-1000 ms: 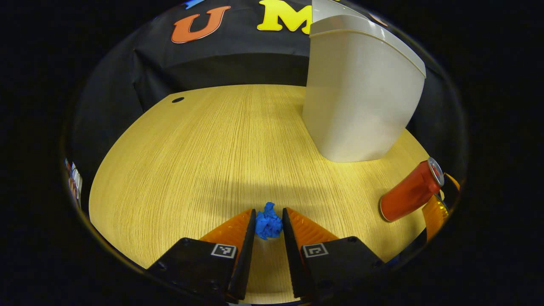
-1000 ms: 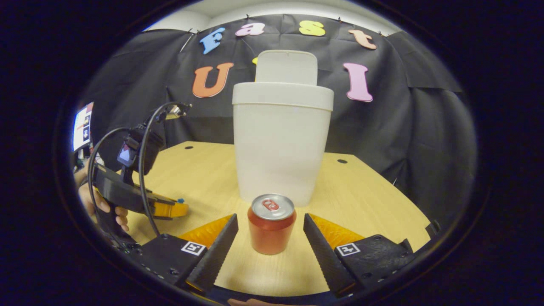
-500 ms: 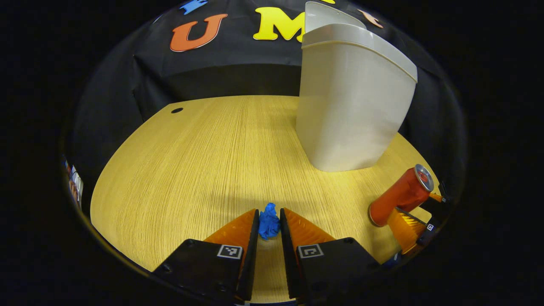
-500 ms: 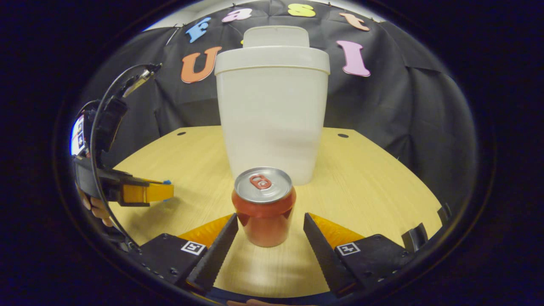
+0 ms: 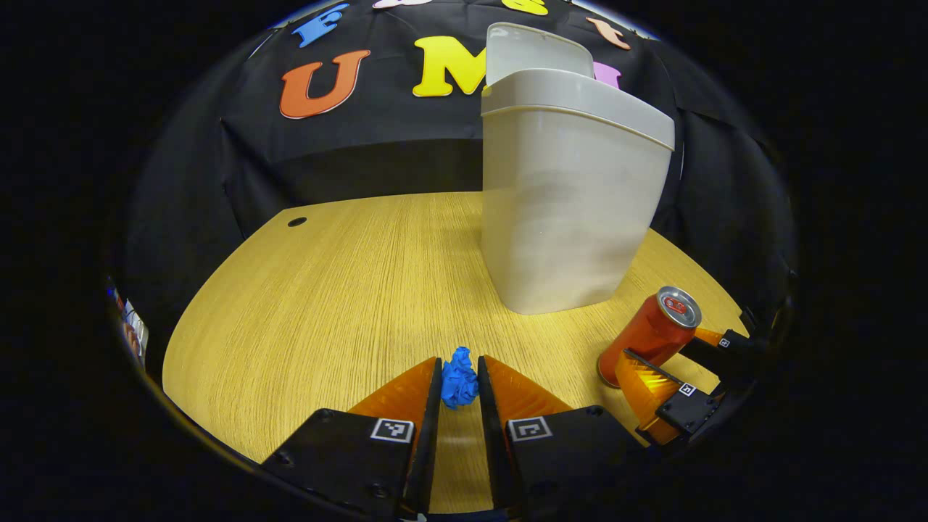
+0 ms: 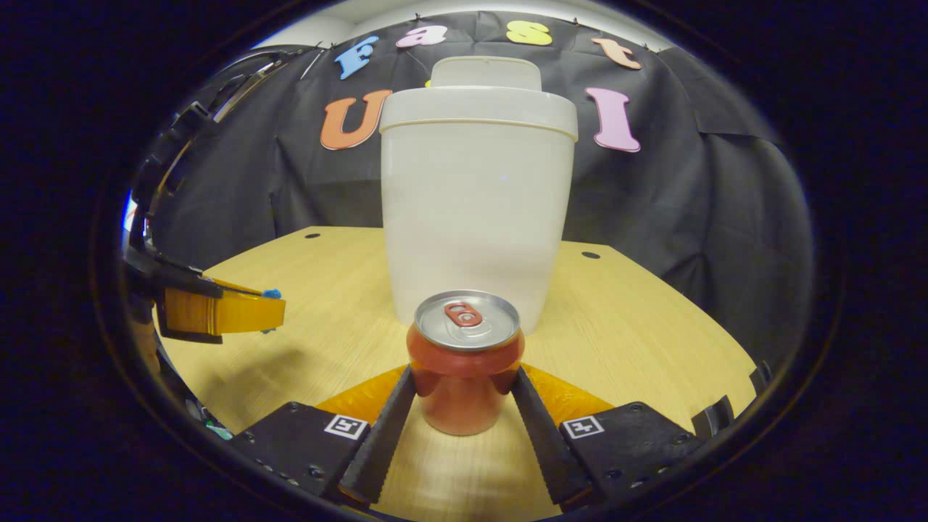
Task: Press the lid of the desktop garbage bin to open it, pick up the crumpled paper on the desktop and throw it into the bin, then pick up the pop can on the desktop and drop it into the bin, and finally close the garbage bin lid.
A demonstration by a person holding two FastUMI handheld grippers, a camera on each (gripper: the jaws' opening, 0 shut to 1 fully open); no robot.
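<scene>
The cream bin [image 5: 565, 210] stands at the back of the wooden table [image 5: 326, 290], its lid [image 5: 536, 51] tipped up open. My left gripper [image 5: 458, 362] is shut on the blue crumpled paper [image 5: 459, 378]. In the right gripper view the left gripper [image 6: 225, 312] hangs above the tabletop with the paper [image 6: 272, 293] at its tips and a shadow below. My right gripper [image 6: 464, 373] is shut on the red pop can [image 6: 464, 362], which stands upright in front of the bin [image 6: 475, 217]. The left gripper view has the can [image 5: 649, 337] between the right gripper's fingers [image 5: 641, 377].
Black cloth walls close the booth behind the table [image 6: 638, 319]. Small dark holes [image 5: 296, 221] mark the tabletop near its far corners. Bare wood lies left of the bin. A screen glows at the far left edge [image 6: 130, 217].
My right gripper's fingers have closed in from either side onto the can. My left gripper has risen off the table with the paper and tilted up toward the bin.
</scene>
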